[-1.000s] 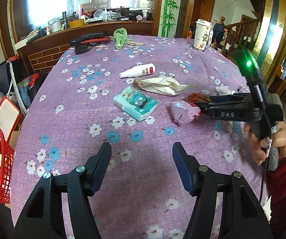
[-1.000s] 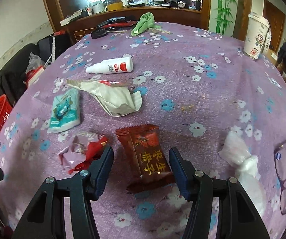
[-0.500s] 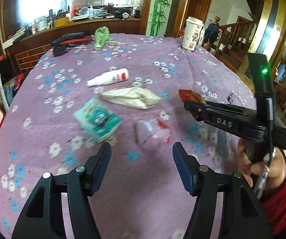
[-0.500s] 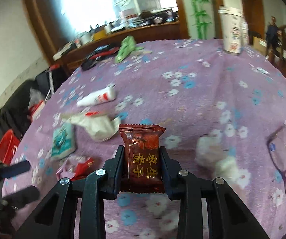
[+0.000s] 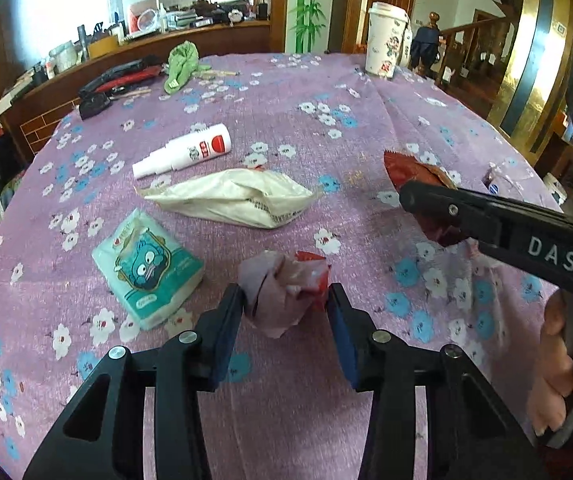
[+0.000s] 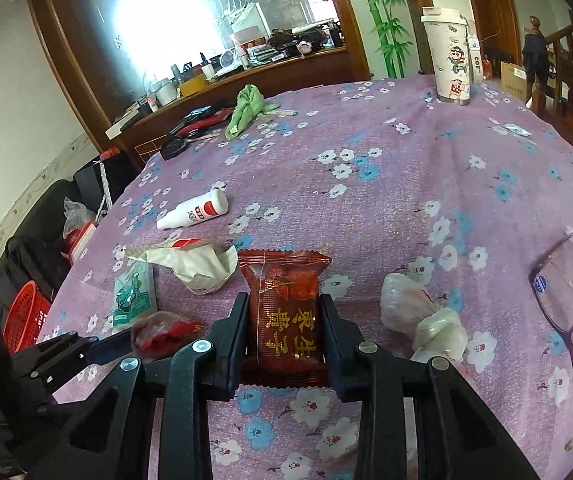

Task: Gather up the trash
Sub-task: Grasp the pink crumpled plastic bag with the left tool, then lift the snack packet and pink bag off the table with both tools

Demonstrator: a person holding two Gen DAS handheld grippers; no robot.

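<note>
So the right gripper now has the dark red snack packet pinched between its pads and lifted just off the purple flowery tablecloth. A second ago that packet was lying flat between wide-open jaws, so that piece of trash is basically secured.

Meanwhile the left gripper has slid over to the crumpled pink wrapper, and its jaws are closing with the wrapper between them. It looks about touched on both sides, but I wouldn't call it a firm grip yet. The white torn bag is untouched on the table. The red basket off the left edge looks like the drop spot.
</note>
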